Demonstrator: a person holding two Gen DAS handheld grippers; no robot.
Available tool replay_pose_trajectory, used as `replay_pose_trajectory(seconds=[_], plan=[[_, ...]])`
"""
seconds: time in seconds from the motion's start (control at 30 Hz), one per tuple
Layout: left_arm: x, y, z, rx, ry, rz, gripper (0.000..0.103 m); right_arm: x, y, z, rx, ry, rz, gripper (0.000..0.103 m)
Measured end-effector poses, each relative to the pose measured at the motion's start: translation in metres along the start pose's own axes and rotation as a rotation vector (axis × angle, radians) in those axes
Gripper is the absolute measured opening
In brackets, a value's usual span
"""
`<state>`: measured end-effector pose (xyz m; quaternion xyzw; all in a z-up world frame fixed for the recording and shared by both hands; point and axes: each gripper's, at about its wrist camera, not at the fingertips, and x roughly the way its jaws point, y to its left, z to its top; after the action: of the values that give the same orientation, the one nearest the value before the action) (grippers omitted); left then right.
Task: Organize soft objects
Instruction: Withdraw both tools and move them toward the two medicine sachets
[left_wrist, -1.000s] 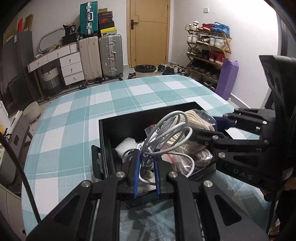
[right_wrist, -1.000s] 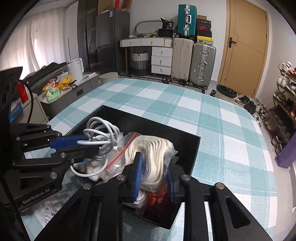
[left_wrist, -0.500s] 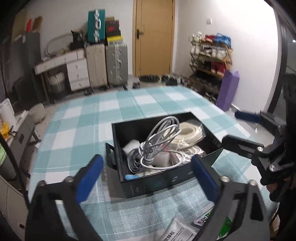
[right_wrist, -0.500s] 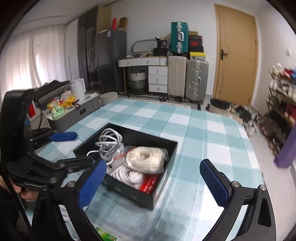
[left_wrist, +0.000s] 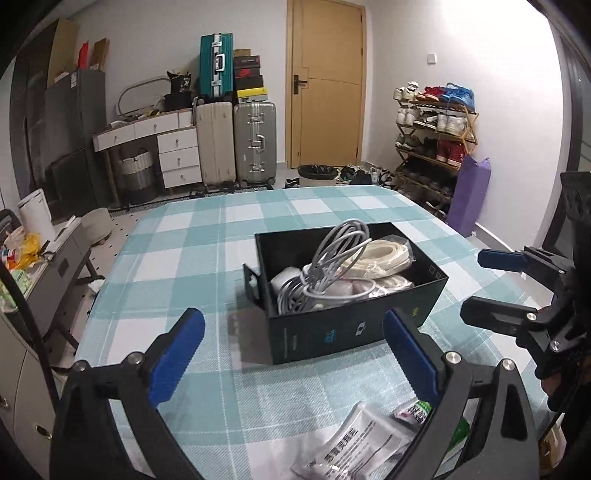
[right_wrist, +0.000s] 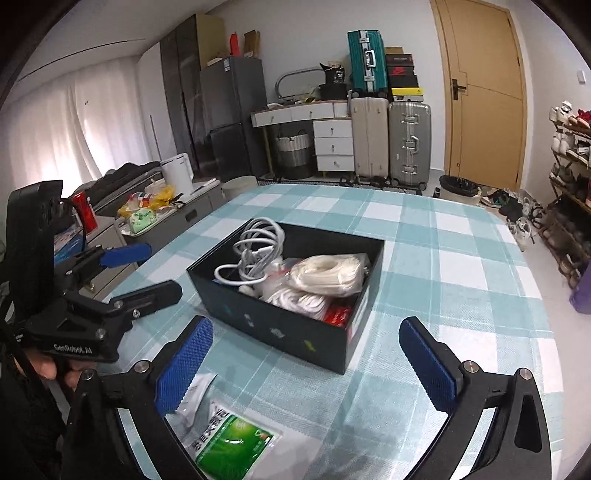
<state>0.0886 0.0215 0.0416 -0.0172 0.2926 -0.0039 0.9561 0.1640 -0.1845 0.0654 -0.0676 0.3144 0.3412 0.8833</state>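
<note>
A black box (left_wrist: 354, 332) (right_wrist: 280, 325) stands on the checked tablecloth. In it lie a coiled white cable (left_wrist: 332, 258) (right_wrist: 258, 247), a bagged coil of white cord (left_wrist: 384, 254) (right_wrist: 325, 273) and a red packet (right_wrist: 338, 315). My left gripper (left_wrist: 291, 354) is open and empty, held back from the box's near side; it also shows in the right wrist view (right_wrist: 144, 269). My right gripper (right_wrist: 306, 365) is open and empty, near the box's front corner; it also shows in the left wrist view (left_wrist: 491, 288). Sealed packets (left_wrist: 354, 443) (right_wrist: 232, 439) lie on the cloth under the grippers.
The checked table (left_wrist: 192, 266) (right_wrist: 461, 266) stretches beyond the box. Suitcases (left_wrist: 236, 144), a drawer unit (left_wrist: 177, 155) and a door (left_wrist: 325, 85) stand at the back. A shoe rack (left_wrist: 432, 136) is on the right, a side cabinet (right_wrist: 166, 218) on the left.
Both grippers opened, letting go of the white cable and the bagged cord in the box, and drew back and up. The box now sits further off in both views.
</note>
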Motion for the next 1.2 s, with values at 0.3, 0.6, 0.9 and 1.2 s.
replay_pose_trajectory(seconds=[0.3, 0.6, 0.9, 1.2], plan=[[-0.003, 0.008, -0.022, 0.018, 0.039, 0.027, 0.098, 0.003, 0.007, -0.018, -0.027, 0.076, -0.023, 0.102], [-0.015, 0.003, -0.035, 0.058, 0.030, 0.012, 0.098, 0.007, 0.018, -0.036, -0.032, 0.161, -0.024, 0.102], [-0.008, 0.005, -0.046, 0.045, 0.068, -0.012, 0.098, 0.022, 0.034, -0.050, -0.081, 0.248, 0.026, 0.102], [-0.002, -0.009, -0.056, 0.113, 0.102, -0.053, 0.098, 0.036, 0.045, -0.062, -0.108, 0.340, 0.064, 0.102]])
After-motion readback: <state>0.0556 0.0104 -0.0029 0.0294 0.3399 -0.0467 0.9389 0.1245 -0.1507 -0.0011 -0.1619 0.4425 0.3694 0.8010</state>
